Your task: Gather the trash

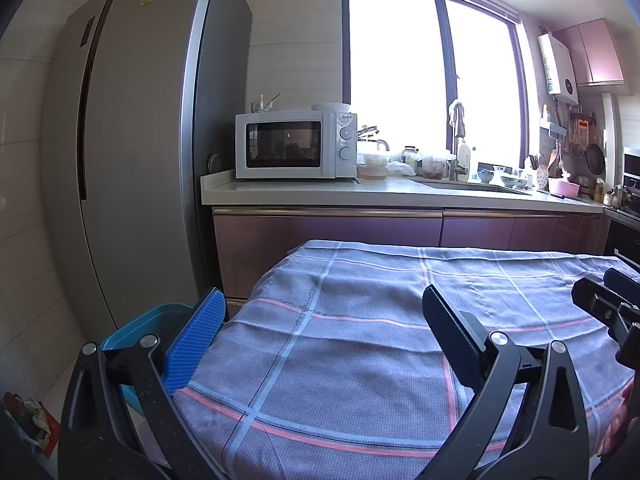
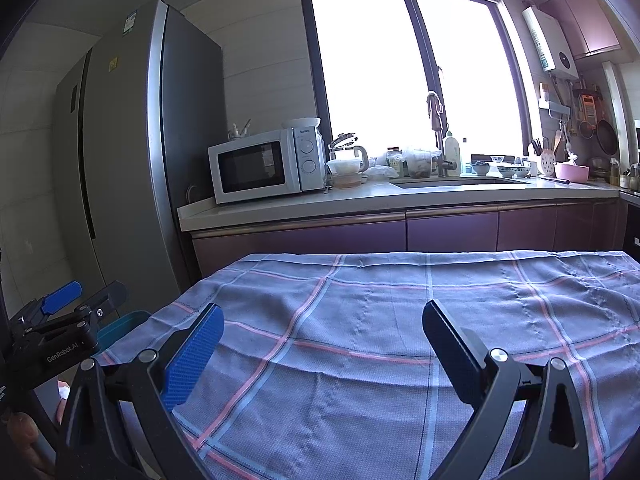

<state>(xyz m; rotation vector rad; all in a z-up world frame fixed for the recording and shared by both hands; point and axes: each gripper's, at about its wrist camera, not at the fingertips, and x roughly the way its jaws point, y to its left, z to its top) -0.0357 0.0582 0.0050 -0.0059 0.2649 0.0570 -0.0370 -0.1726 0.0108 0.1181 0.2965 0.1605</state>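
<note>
hovering over the table [image 1: 360, 360] with the left gripper [image 1: 320, 316], fingers spread wide, nothing between them, blue pads [image 1: 192, 344] facing inward over the checked cloth [image 1: 340, 400]

same story for the right gripper [image 2: 322, 330], spread wide and pinching nothing, poised above the near edge of the table [image 2: 360, 360], checked cloth [image 2: 380, 300] lying flat under it

off the table's left edge, a teal bin [image 1: 132, 328] sitting low on the floor, partly hidden behind the left finger; seen again in the right wrist view as a sliver of teal rim [image 2: 120, 326] just beside the table's left corner

down at the bottom left of the left wrist view, something crumpled [image 1: 34, 420] on the floor, well apart from the bin, too blurred to tell what

beyond the table's far edge: purple cabinets under a pale counter [image 1: 320, 194], white microwave [image 1: 296, 145] at its left end next to a tall grey fridge [image 1: 140, 140], sink [image 1: 472, 187] and tap below a bright window [image 1: 432, 68]

right gripper peeking in at the right edge of the left view, left gripper at the left edge of the right view
</note>
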